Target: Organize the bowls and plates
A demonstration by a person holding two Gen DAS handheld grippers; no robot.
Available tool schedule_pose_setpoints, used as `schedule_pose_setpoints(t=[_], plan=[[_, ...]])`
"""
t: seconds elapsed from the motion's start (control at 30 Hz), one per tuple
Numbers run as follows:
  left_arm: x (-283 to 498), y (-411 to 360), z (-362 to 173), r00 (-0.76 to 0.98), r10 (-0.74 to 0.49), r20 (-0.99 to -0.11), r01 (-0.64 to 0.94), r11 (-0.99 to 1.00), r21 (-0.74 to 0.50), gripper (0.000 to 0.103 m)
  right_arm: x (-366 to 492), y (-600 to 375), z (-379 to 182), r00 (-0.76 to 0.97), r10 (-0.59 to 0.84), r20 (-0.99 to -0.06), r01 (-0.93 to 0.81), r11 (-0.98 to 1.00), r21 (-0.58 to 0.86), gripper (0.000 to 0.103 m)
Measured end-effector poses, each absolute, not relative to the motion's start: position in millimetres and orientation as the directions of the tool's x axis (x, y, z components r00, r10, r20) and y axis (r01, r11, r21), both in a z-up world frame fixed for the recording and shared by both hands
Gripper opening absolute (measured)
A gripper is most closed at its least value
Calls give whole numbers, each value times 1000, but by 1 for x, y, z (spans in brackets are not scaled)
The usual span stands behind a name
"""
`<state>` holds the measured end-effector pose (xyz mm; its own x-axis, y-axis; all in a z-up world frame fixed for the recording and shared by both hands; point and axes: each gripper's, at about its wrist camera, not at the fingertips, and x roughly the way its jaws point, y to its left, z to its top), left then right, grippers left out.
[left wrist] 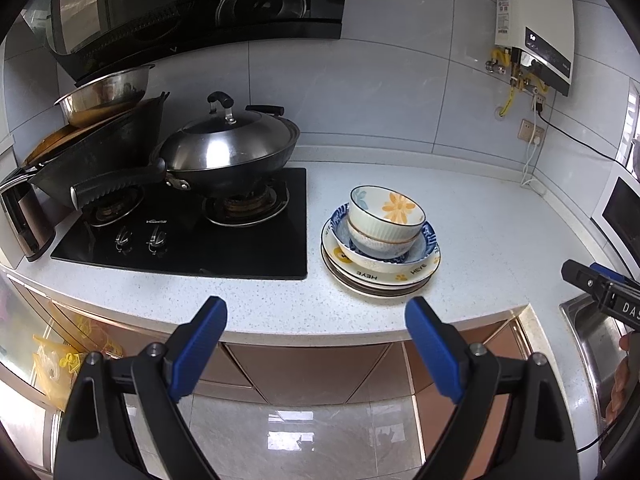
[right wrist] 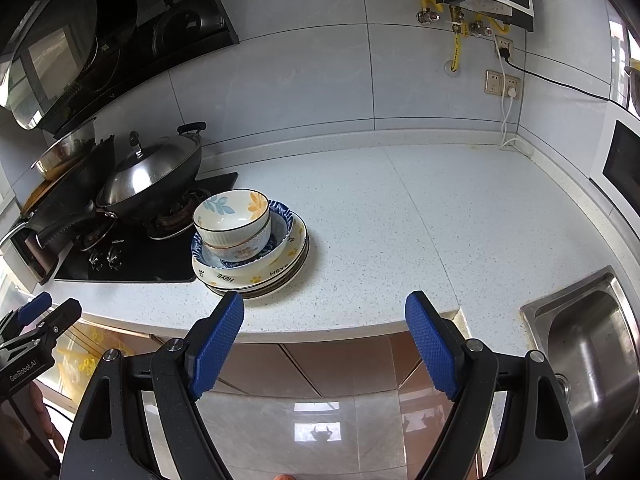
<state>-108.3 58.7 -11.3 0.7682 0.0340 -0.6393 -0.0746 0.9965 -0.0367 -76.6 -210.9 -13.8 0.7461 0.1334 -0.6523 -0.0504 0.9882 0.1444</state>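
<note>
Stack of crockery observed on the bench (left wrist: 480, 248), just right of the hob (left wrist: 192, 236), near the front edge.

Composition, bottom to top: several flat plates (left wrist: 376, 286), the lower ones dark-rimmed; a cream plate (left wrist: 420, 268) printed "HEYE" with small yellow motifs; a blue-patterned bowl (left wrist: 424, 246); a ribbed white bowl (left wrist: 376, 242) nested in it; a second ribbed bowl (left wrist: 386, 214) on top, painted with an orange flower and blue leaves. The top bowl is seen slightly tilted. The exact count of plates cannot be told.

Left gripper (left wrist: 316, 314): blue-padded fingers (left wrist: 200, 352) spread wide, nothing between them, held off the bench front, apart from the stack. Right gripper (right wrist: 325, 314): fingers (right wrist: 216, 344) likewise spread wide and empty, held before the bench edge, stack just ahead and to the left.

Surface: bench is white speckled stone, with brown cabinet fronts (left wrist: 304, 368) below and a glossy tiled floor (left wrist: 296, 436).

Room: a lidded wok (left wrist: 228, 148) sits on the hob's right burner; a second dark pan (left wrist: 108, 148) with a steel basin (left wrist: 108, 92) stacked on it is on the left. A black range hood (left wrist: 192, 4) is mounted above. Pale grey wall tiles; a water heater (left wrist: 532, 20) with yellow hoses on the wall; a steel sink (right wrist: 592, 340) set in at the right.
</note>
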Motion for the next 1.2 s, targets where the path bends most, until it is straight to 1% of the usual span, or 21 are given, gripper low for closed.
schedule_pose_setpoints(t=[0.43,0.47,0.57,0.6,0.9,1.2], plan=[[-111,59,-14,758,42,-651,-83,996,-33,91,-79,-209,-16,745,130,-654,-49,989,141,79],[-111,59,-14,757,40,-652,-81,996,-34,92,-80,-209,-16,745,130,-654,-49,989,140,79],[-113,59,-13,762,38,-647,-84,996,-41,101,-81,-208,-15,746,129,-653,-49,989,139,79],[-113,60,-13,764,38,-644,-85,995,-42,101,-81,-208,-15,746,130,-653,-49,989,140,79],[-118,61,-11,771,57,-634,-102,994,-34,101,-82,-207,-14,745,131,-654,-51,989,140,79],[-124,58,-9,781,50,-622,-96,995,-41,101,-84,-206,-14,746,130,-653,-51,989,138,79]])
